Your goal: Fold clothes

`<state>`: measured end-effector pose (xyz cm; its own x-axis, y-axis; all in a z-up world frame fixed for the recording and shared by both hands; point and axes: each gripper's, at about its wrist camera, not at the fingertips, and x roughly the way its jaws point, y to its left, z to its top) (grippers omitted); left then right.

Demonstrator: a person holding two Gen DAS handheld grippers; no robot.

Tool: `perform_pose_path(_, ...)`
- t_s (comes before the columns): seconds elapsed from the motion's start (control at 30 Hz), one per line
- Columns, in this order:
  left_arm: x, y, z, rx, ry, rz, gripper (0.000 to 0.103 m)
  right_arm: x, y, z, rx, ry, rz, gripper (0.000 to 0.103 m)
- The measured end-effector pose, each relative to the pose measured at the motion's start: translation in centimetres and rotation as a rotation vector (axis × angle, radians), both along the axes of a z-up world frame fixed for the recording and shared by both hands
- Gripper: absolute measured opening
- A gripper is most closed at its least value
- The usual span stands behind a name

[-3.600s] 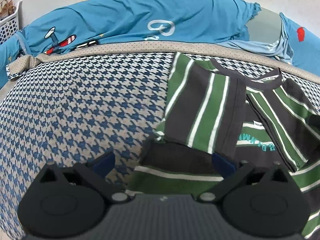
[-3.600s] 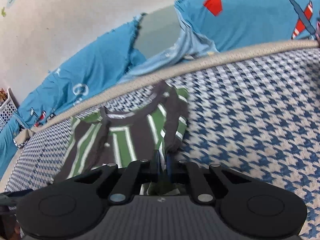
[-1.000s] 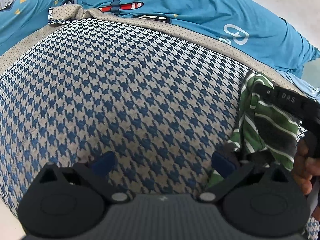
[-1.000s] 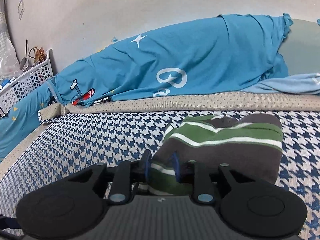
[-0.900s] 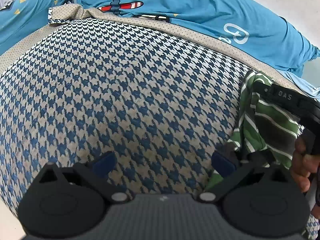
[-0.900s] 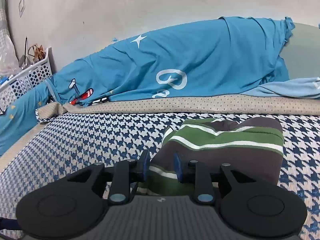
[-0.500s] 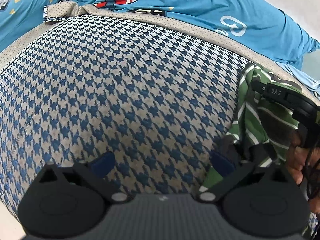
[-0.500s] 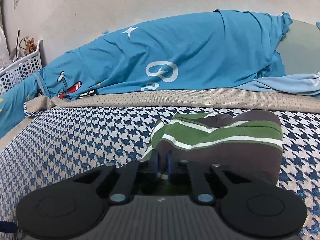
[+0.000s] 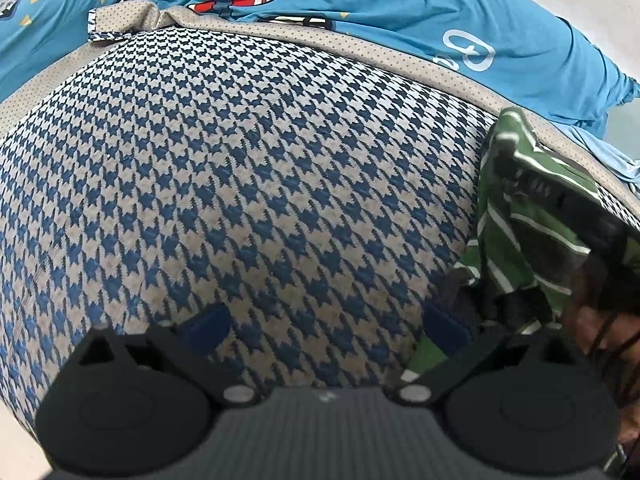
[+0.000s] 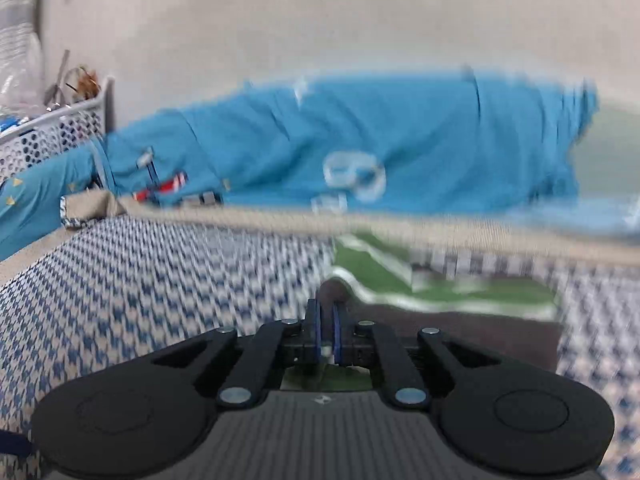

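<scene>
Since earlier frame striped shirt (image 10: pixel 440 292) folded into bundle near bed's far edge. Right gripper (image 10: pixel 326 320) pinching fold, jaws easing apart. Left gripper (image 9: pixel 324 324) wide, empty. Final placement pending.

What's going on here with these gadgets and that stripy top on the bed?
A person is folding clothes with a handheld claw in each hand. The right claw has a bunch of the green-striped shirt between its pads, though its jaws are opening. The left claw hangs open over the houndstooth bedcover, holding nothing.
</scene>
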<state>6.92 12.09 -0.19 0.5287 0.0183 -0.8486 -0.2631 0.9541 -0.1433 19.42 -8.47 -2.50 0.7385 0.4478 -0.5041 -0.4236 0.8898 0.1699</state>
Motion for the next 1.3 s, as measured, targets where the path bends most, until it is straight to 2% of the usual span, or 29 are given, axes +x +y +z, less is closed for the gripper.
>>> perform_pose_path(0.13, 0.1, -0.1, 0.1, -0.002, -0.004, 0.002, 0.103, 0.6, -1.3, 0.3, 0.085, 0.04, -0.003, 0.016)
perform_pose_path(0.2, 0.2, -0.3, 0.3, -0.004, -0.008, 0.003, 0.103, 0.3, -1.6, 0.9, 0.099, 0.036, 0.002, 0.024)
perform_pose_path(0.4, 0.1, -0.8, 0.6, 0.002, -0.021, -0.01, 0.103, -1.0, -3.0, 2.3, 0.134, 0.068, 0.005, 0.026)
perform_pose_path(0.63, -0.3, -1.4, 0.3, 0.038, -0.017, -0.051, 0.103, -3.8, -4.8, 3.0, 0.082, 0.074, -0.017, 0.034)
perform_pose_path(0.9, -0.6, -2.0, -0.5, 0.092, -0.002, -0.072, 0.103, -7.3, -8.0, 3.5, 0.077, 0.114, -0.042, 0.039)
perform_pose_path(1.3, -1.9, -3.7, -0.7, 0.168, -0.027, -0.113, 0.103, -11.4, -10.9, 3.4, 0.054, 0.163, -0.076, 0.041)
